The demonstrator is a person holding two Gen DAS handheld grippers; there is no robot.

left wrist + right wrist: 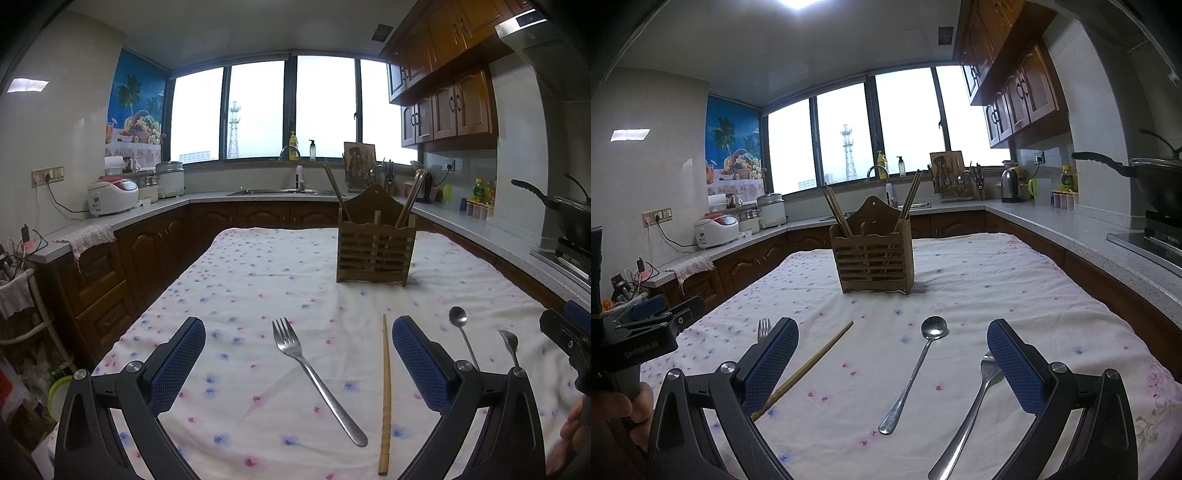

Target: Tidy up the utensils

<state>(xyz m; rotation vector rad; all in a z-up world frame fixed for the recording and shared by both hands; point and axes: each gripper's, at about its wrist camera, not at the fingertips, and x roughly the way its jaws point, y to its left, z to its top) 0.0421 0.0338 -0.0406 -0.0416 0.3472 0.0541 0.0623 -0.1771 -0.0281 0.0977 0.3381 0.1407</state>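
Left gripper [298, 363] and right gripper [892, 363] — both spread wide, holding nothing. Lower frame, on floral cloth [258, 273]: fork [314, 376], chopstick [385, 395], spoon [916, 369], second fork [975, 402]. Centre — wooden holder [873, 258] with chopsticks.

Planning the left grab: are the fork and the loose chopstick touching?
Apart. The left wrist view shows the fork and chopstick lying side by side, with bare tablecloth between them along their whole length.
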